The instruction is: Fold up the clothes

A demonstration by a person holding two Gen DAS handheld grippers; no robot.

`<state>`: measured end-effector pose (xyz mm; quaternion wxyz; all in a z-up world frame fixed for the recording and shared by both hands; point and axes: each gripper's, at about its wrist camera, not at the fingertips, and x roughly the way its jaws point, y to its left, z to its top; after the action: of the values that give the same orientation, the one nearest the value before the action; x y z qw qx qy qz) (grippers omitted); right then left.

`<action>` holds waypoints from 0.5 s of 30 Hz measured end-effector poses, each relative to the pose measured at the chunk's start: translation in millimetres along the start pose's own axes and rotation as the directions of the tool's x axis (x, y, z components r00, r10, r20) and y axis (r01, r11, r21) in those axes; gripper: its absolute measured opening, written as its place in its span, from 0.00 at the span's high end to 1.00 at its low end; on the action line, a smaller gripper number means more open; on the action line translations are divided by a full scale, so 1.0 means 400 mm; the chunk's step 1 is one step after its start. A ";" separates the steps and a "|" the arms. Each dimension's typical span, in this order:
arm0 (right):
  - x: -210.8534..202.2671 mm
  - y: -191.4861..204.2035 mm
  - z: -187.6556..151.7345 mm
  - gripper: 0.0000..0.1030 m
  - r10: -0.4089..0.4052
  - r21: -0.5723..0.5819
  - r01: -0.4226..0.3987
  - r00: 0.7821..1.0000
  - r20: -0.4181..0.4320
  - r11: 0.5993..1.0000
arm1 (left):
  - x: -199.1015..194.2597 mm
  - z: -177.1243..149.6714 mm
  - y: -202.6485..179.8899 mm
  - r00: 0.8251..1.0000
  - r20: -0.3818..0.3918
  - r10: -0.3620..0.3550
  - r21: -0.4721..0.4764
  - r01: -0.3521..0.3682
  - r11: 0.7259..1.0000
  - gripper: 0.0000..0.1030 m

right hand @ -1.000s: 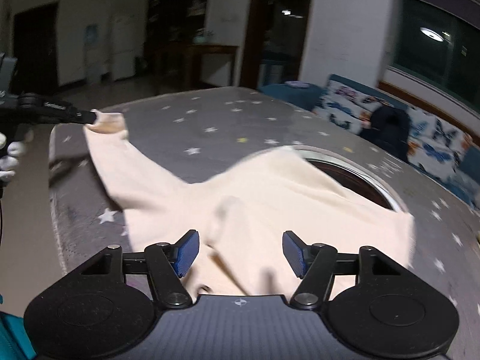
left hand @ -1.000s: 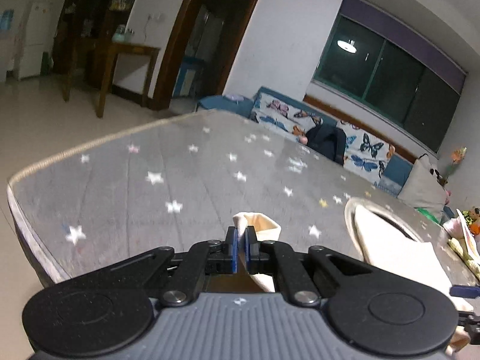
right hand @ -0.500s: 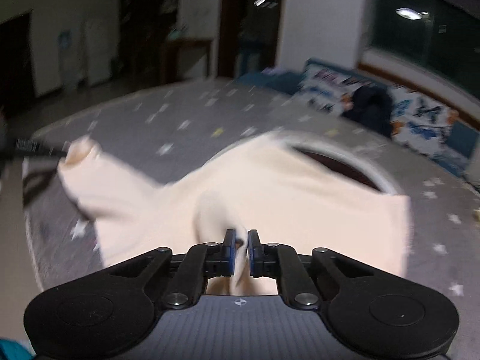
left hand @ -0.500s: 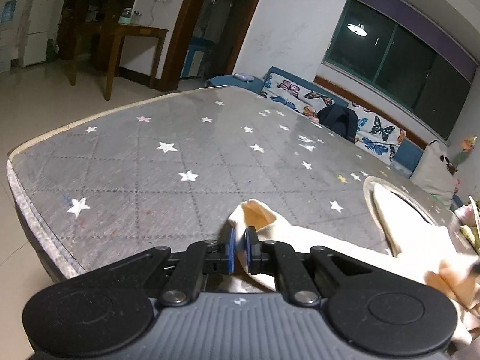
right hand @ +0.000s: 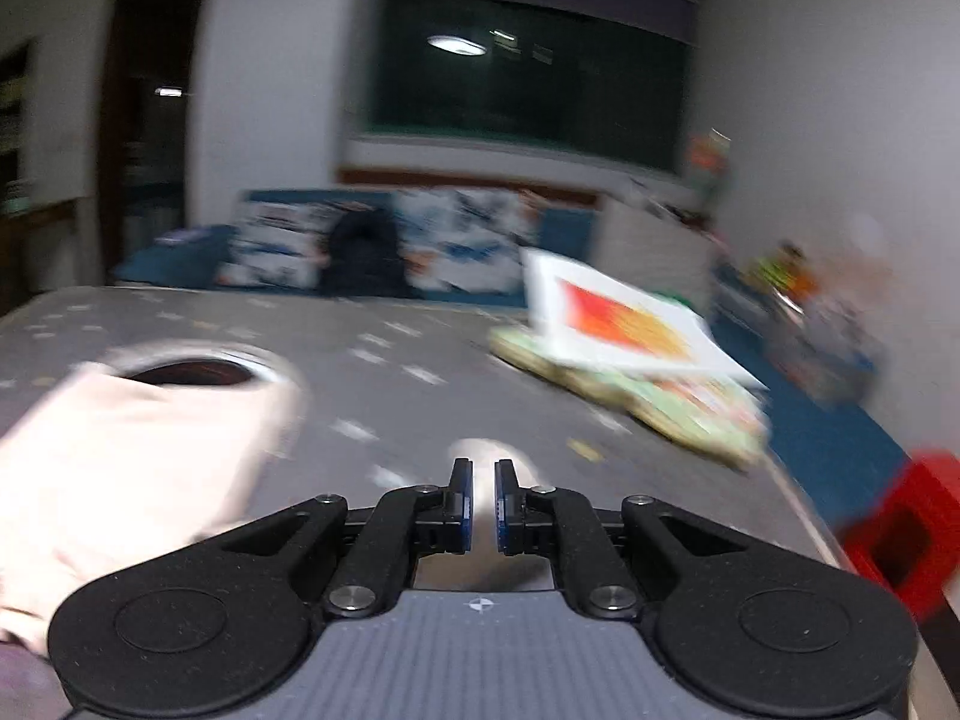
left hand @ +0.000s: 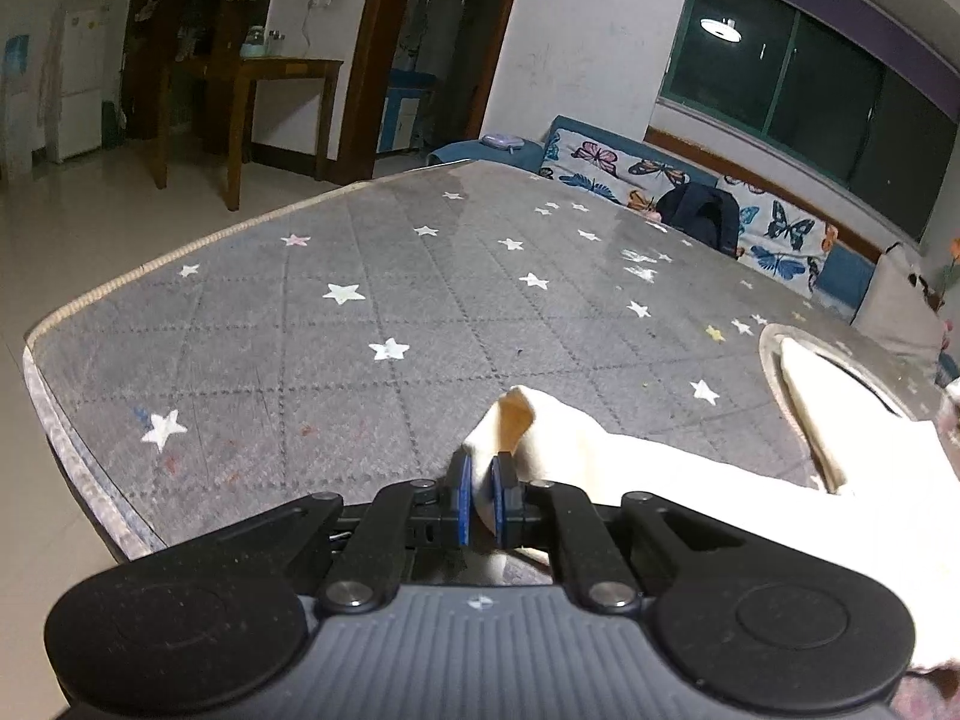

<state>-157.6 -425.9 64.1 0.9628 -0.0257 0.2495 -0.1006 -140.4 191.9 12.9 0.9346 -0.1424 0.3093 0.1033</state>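
Observation:
A cream long-sleeved top lies on the grey star-patterned mattress. My left gripper is shut on the cuff of one sleeve near the mattress's near edge. In the blurred right wrist view, my right gripper is shut on a fold of the top's other sleeve, and the body of the top spreads to its left.
A round hole in the mattress shows behind the top. Folded colourful fabric lies at the mattress's right. A butterfly-print sofa stands behind, a red stool at the right, a wooden table on the far left.
My right gripper closed on the second sleeve and swung to the right with it. My left gripper kept its hold on the cuff and moved a little.

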 end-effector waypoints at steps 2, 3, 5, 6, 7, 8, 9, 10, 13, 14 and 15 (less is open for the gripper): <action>0.030 -0.040 -0.035 0.91 -0.057 -0.002 0.057 0.996 -0.068 0.998 | 0.003 0.005 -0.005 1.000 -0.002 0.014 0.016 -0.014 1.000 0.93; 0.047 -0.057 -0.054 0.90 -0.081 0.000 0.081 0.991 -0.108 0.997 | 0.006 0.007 -0.008 1.000 -0.003 0.023 0.025 -0.023 0.999 0.93; 0.062 -0.077 -0.080 0.90 -0.088 0.020 0.092 0.984 -0.152 0.996 | 0.008 0.014 -0.008 0.999 -0.004 0.045 0.037 -0.045 0.998 0.91; 0.058 -0.077 -0.086 0.89 -0.076 0.031 0.082 0.986 -0.148 0.996 | 0.008 0.018 -0.007 0.998 -0.005 0.058 0.041 -0.057 0.998 0.90; 0.052 -0.074 -0.088 0.86 -0.057 0.038 0.063 0.989 -0.135 0.997 | 0.008 0.023 -0.006 0.998 -0.005 0.070 0.047 -0.070 0.996 0.89; 0.042 -0.068 -0.085 0.84 -0.028 0.039 0.033 0.993 -0.111 0.999 | 0.006 0.028 -0.006 0.996 -0.002 0.084 0.056 -0.084 0.995 0.89; 0.032 -0.059 -0.078 0.77 0.007 0.039 -0.003 0.996 -0.087 0.999 | 0.005 0.034 -0.007 0.995 0.000 0.099 0.068 -0.099 0.993 0.89; 0.025 -0.045 -0.066 0.67 0.049 0.040 -0.046 0.997 -0.066 0.998 | 0.002 0.041 -0.009 0.993 0.005 0.118 0.086 -0.118 0.989 0.87; 0.027 0.003 -0.039 0.60 0.164 0.039 -0.162 0.986 -0.033 0.986 | -0.017 0.054 -0.019 0.991 0.020 0.133 0.116 -0.134 0.984 0.84; 0.037 0.016 -0.035 0.57 0.189 0.045 -0.187 0.981 -0.036 0.981 | -0.032 0.058 -0.030 0.993 0.028 0.113 0.131 -0.116 0.985 0.82; 0.047 0.029 -0.031 0.57 0.214 0.051 -0.212 0.976 -0.038 0.976 | -0.047 0.060 -0.043 0.995 0.036 0.089 0.150 -0.094 0.984 0.80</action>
<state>-145.6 -418.4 43.1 0.9627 0.0260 0.2693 -0.0033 -137.4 181.6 46.2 0.9413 -0.0552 0.3088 0.1244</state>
